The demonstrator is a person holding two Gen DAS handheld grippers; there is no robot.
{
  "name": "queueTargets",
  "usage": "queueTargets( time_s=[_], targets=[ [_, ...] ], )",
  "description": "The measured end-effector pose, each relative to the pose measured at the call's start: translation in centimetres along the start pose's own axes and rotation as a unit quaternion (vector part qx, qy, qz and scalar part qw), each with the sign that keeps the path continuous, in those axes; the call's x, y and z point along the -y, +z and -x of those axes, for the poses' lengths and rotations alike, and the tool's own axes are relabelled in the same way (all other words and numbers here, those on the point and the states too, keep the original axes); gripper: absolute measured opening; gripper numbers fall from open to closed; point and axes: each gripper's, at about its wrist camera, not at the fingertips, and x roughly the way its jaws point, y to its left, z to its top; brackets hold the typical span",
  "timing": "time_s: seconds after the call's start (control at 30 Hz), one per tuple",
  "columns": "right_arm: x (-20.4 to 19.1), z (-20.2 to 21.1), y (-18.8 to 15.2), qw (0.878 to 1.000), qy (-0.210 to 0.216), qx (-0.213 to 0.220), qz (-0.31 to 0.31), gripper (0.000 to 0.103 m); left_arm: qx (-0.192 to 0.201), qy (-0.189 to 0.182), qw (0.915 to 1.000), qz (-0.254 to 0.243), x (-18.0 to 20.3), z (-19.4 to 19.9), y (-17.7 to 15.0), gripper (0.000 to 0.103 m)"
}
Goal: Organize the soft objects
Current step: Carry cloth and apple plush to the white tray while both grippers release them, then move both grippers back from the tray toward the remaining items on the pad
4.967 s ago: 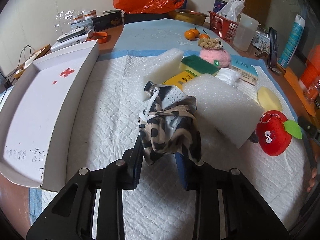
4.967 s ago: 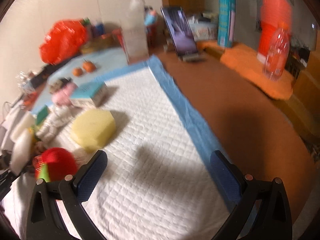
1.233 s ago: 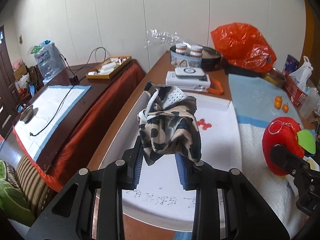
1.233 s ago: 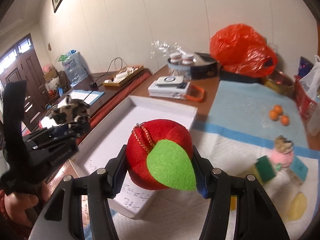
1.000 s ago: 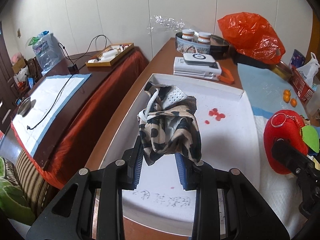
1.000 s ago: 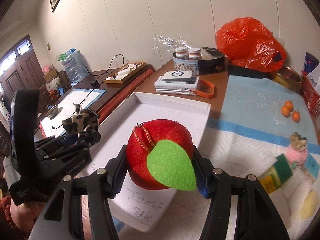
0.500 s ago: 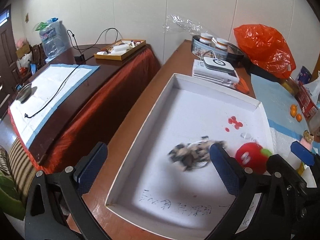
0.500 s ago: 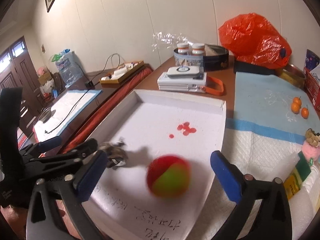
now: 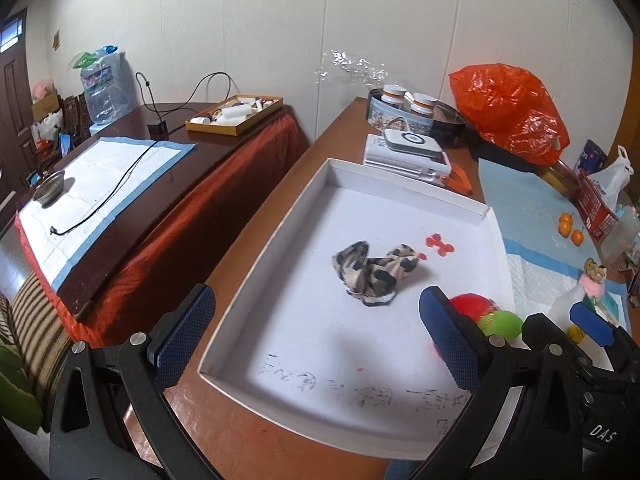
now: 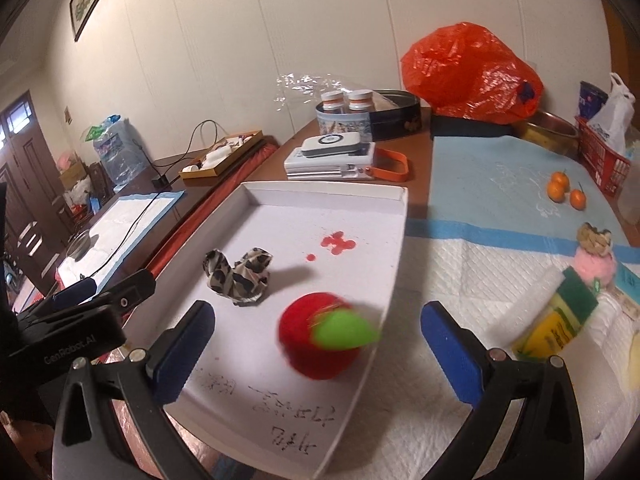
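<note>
A leopard-print cloth (image 9: pixel 374 272) lies crumpled in the middle of the white shallow box (image 9: pixel 404 184). My left gripper (image 9: pixel 317 296) hovers over the box's near end, open wide with nothing between its fingers. The red plush apple (image 10: pixel 320 336) with its green leaf sits in the box by the right wall, slightly blurred, below my right gripper (image 10: pixel 317 312), which is open and empty. In the left wrist view the apple (image 9: pixel 472 306) is partly hidden behind a finger. The cloth (image 10: pixel 238 276) lies left of the apple, apart from it.
Right of the box a white quilted pad (image 10: pixel 460 280) carries a green-yellow sponge (image 10: pixel 560 316), a pink plush (image 10: pixel 594 264) and oranges (image 10: pixel 564 190). A stack of white devices (image 10: pixel 332 160) and an orange bag (image 10: pixel 468 68) stand behind the box. A second table (image 9: pixel 104 184) stands left.
Both grippers opened wide. The cloth left the left gripper and the apple left the right one; both dropped into the white box and now rest on its floor.
</note>
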Motion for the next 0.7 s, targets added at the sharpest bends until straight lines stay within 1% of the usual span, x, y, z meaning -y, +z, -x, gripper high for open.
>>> queueTargets(
  time_s=[0.17, 0.27, 0.43, 0.6, 0.7],
  targets=[
    [1.6, 1.4, -0.7, 1.000, -0.010, 0.009, -0.012, 0.103, 0.006, -0.016, 0.9997, -0.019, 2.6, 1.3, -0.7, 0.103],
    [2.5, 2.5, -1.4, 1.000, -0.016, 0.015, -0.008, 0.103, 0.007, -0.026, 0.9992, -0.030, 4.7, 2.0, -1.2, 0.103],
    [5.0, 4.5, -2.1, 0.999, -0.033, 0.023, -0.015, 0.103, 0.012, -0.041, 0.9981, -0.045, 7.9, 3.0, -1.8, 0.103],
    [7.6, 6.8, -2.8, 0.998, -0.058, 0.034, -0.013, 0.103, 0.011, -0.054, 0.9971, -0.053, 10.6, 4.0, -2.9, 0.103],
    [9.2, 8.4, -3.4, 0.995, -0.079, 0.054, -0.005, 0.103, 0.012, -0.064, 0.9964, -0.055, 12.1, 4.4, -3.5, 0.103]
  ],
)
